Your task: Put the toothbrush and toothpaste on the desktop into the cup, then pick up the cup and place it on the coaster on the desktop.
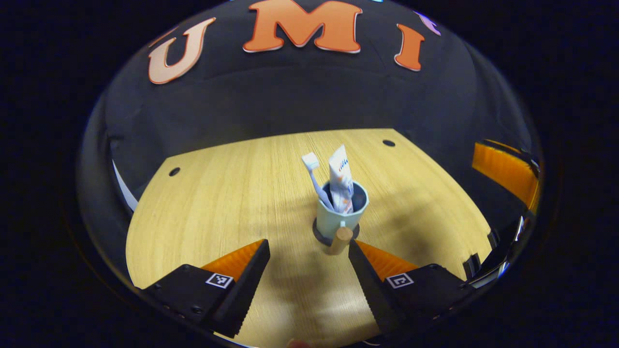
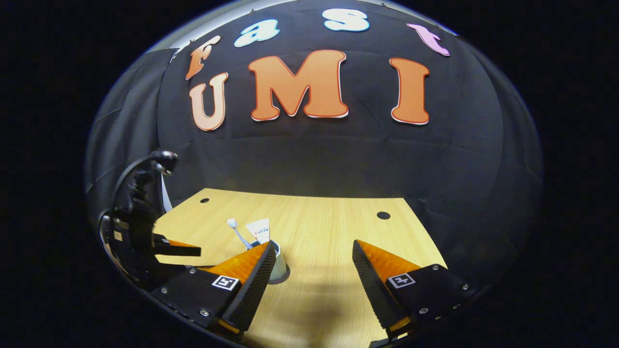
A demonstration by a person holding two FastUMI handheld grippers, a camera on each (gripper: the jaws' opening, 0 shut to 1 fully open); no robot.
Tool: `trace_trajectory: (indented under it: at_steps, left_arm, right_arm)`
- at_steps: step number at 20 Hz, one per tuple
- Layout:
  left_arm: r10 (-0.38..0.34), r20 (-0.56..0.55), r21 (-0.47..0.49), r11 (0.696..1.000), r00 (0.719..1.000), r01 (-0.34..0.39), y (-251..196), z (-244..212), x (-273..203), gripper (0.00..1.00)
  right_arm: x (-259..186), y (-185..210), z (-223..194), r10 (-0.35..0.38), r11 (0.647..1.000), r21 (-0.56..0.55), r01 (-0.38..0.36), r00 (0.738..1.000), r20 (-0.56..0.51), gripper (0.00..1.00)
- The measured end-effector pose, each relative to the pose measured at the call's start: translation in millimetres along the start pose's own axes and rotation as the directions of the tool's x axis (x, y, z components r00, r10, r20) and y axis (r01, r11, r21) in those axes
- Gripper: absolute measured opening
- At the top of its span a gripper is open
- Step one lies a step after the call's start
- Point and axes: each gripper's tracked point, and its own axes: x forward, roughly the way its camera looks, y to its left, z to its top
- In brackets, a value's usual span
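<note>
In the left gripper view, the left gripper [image 1: 307,253] is spread wide and holds nothing, with its two fingers low on either side of the cup [image 1: 341,212]. The pale cup stands upright near the middle of the wooden desktop [image 1: 217,203], and its wooden handle [image 1: 340,240] points toward the camera, between the fingers but not touched by them. The cup sits on a dark round coaster [image 1: 319,233], whose edge shows around its base. Inside the cup, the toothbrush [image 1: 316,181] leans to the left with its bristle head up, and the toothpaste [image 1: 340,179] stands almost vertical beside it, its flat crimped end on top. Both long axes run upward out of the cup. So the task looks finished or nearly so; only the release and retreat seem left. In the right gripper view, the right gripper [image 2: 314,270] is also wide open and empty, well apart from the cup, which stands partly behind its left finger.
</note>
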Motion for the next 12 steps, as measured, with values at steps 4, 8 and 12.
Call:
trace_trajectory:
  at_steps: [4,8,12]
  left_arm:
    - [0.095,0.204,-0.021,0.995,0.974,-0.093,33,48,-37,0.98]
    - [0.161,0.351,-0.062,0.987,0.923,-0.148,48,70,-65,0.98]
    - [0.199,0.441,-0.081,0.98,0.875,-0.182,60,85,-94,0.98]
  right_arm:
    - [0,7,29,0.017,0.999,-0.042,-0.012,0.995,0.099,0.96]
    - [-7,16,55,0.056,0.995,-0.09,-0.037,0.975,0.215,0.97]
    - [-15,22,62,0.093,0.99,-0.127,-0.061,0.962,0.257,0.97]
